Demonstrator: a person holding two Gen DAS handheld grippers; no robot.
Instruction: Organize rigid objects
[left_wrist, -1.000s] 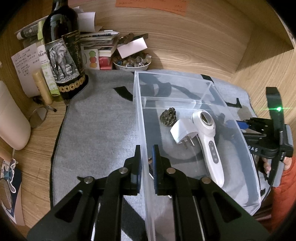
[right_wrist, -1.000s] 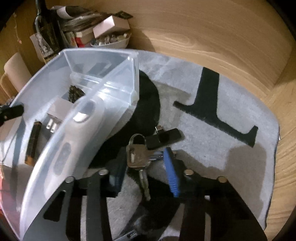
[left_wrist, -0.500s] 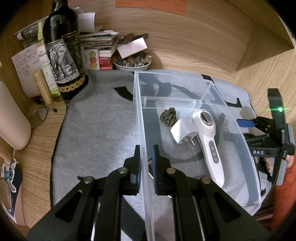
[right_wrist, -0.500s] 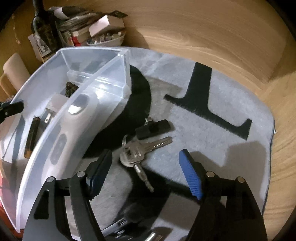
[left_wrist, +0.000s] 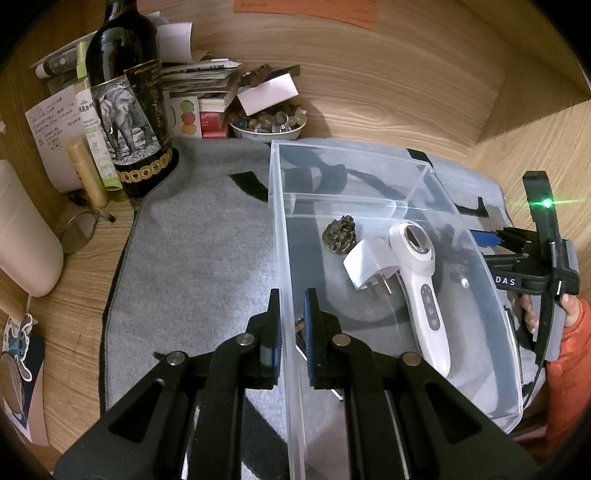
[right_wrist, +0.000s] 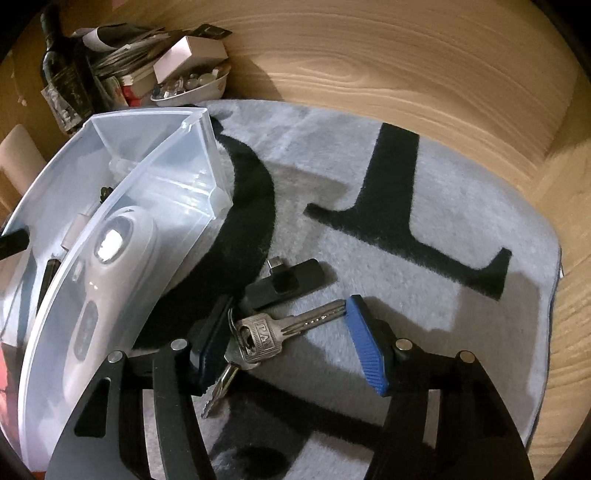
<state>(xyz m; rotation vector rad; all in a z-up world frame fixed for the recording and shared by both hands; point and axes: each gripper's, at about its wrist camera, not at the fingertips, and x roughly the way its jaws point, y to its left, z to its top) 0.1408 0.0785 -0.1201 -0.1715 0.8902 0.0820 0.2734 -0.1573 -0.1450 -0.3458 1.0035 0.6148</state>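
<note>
My left gripper (left_wrist: 291, 295) is shut on the near side wall of a clear plastic bin (left_wrist: 369, 162). In the bin lie a white handheld device (left_wrist: 417, 266), a white plug adapter (left_wrist: 365, 266) and a small dark knobbly piece (left_wrist: 340, 232). To the bin's right, a bunch of keys (right_wrist: 258, 336) rests on the grey mat (right_wrist: 461, 206). My right gripper (right_wrist: 286, 304) straddles the keys with its jaws closing. The blue pads do not press on them. A black USB adapter (right_wrist: 288, 282) lies just beyond the keys.
A dark bottle (left_wrist: 125, 99), a bowl of stones (left_wrist: 266, 127), stacked papers and a white container (left_wrist: 22, 236) crowd the back left corner. Wooden walls close in behind and to the right. A hand in an orange sleeve (left_wrist: 569, 332) holds the right gripper.
The right gripper's jaws spread wide around the keys, then narrowed again, and it shifted slightly over the mat. The left gripper kept its hold on the bin wall.
</note>
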